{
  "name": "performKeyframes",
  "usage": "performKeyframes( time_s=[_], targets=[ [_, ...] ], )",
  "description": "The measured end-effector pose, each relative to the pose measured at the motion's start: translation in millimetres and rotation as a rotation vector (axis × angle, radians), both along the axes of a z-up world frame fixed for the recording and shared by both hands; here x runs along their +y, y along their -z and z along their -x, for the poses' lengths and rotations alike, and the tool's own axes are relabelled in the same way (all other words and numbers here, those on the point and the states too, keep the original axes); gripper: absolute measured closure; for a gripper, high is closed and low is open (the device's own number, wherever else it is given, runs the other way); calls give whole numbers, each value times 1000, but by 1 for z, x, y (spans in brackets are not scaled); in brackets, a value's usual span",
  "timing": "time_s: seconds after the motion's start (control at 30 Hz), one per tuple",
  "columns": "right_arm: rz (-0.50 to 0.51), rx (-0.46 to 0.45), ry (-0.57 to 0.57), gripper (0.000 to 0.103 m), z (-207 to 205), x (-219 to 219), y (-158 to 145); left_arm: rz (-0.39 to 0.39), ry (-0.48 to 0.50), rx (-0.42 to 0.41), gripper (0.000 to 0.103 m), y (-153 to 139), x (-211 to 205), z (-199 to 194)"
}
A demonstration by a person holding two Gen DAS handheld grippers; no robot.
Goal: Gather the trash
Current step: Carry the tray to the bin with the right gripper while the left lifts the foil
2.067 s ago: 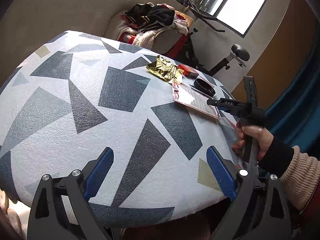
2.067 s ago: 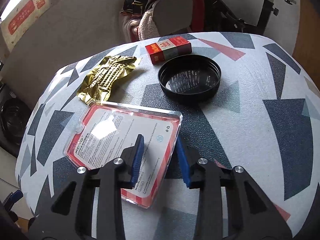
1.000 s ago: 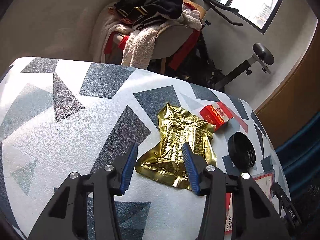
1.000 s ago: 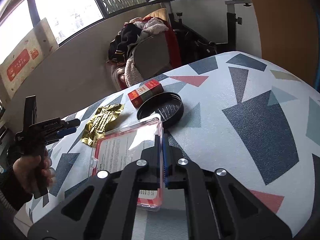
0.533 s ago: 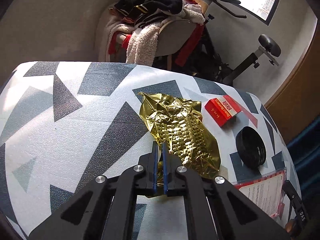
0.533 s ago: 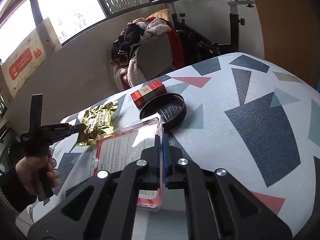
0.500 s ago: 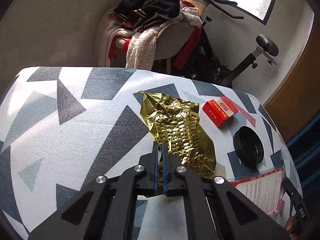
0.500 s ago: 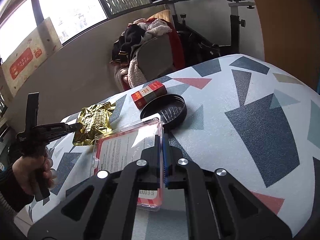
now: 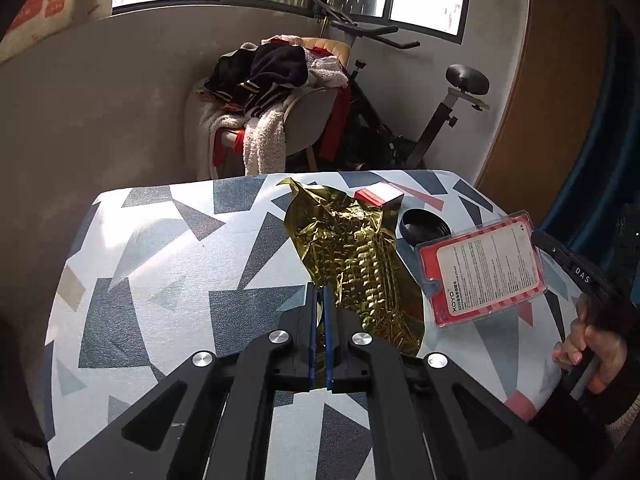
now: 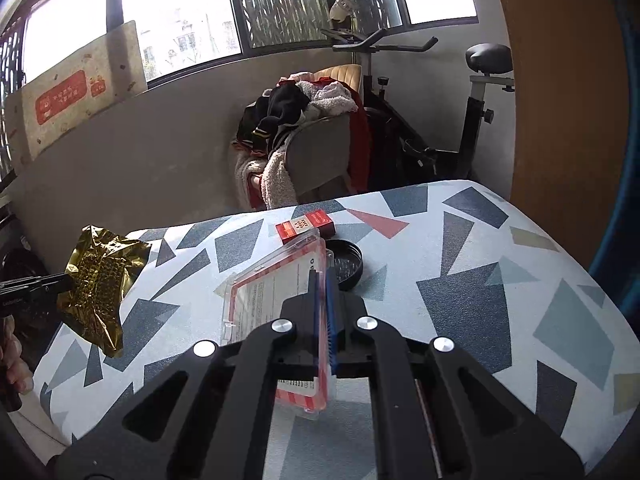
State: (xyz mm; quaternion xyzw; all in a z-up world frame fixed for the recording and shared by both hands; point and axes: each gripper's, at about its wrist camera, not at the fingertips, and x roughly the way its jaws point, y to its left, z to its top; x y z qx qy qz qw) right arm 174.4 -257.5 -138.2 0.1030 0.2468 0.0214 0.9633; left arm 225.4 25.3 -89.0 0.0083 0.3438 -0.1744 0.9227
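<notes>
Left wrist view has the left gripper (image 9: 319, 300) clamped on the near edge of the crinkled gold foil wrapper (image 9: 352, 256), long axis running away from the camera toward the chair. From the right wrist view the wrapper (image 10: 98, 280) looks lifted off the table, though I'm not fully sure its lower corner clears it. Right gripper (image 10: 322, 292) is pinched on the clear blister pack (image 10: 276, 300) with the red-bordered card, held on edge and tilted, long axis pointing away; its bottom end is cut off behind the gripper body. Left on the geometric-print tablecloth (image 10: 460, 300): a red box (image 10: 304, 225) and a black lid (image 10: 346, 264), partly hidden. Behind: a clothes-piled chair (image 9: 280, 92), an exercise bike (image 10: 472, 112), windows.
</notes>
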Motion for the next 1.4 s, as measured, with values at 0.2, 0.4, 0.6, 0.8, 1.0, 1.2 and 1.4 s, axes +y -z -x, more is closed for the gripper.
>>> performKeyframes(
  time_s=[0.2, 0.4, 0.6, 0.8, 1.0, 1.2, 1.4],
  targets=[
    [33, -36, -44, 96, 40, 8, -26, 9, 17, -21, 100, -7, -4, 68],
    [55, -55, -88, 96, 79, 17, -44, 43, -2, -26, 100, -13, 2, 118],
    [92, -49, -148, 96, 122, 32, -44, 69, -97, -52, 100, -10, 17, 164],
    [106, -14, -211, 96, 163, 46, -36, 104, -137, -45, 100, -4, 27, 200],
    [87, 41, -262, 96, 193, 51, -21, 85, -130, -42, 100, 2, 22, 221],
    [130, 125, -347, 96, 212, 62, -2, 77, -114, -32, 100, 7, 17, 227],
    [177, 220, -403, 95, 217, 79, 26, 87, -102, -23, 100, 12, 11, 230]
  ],
)
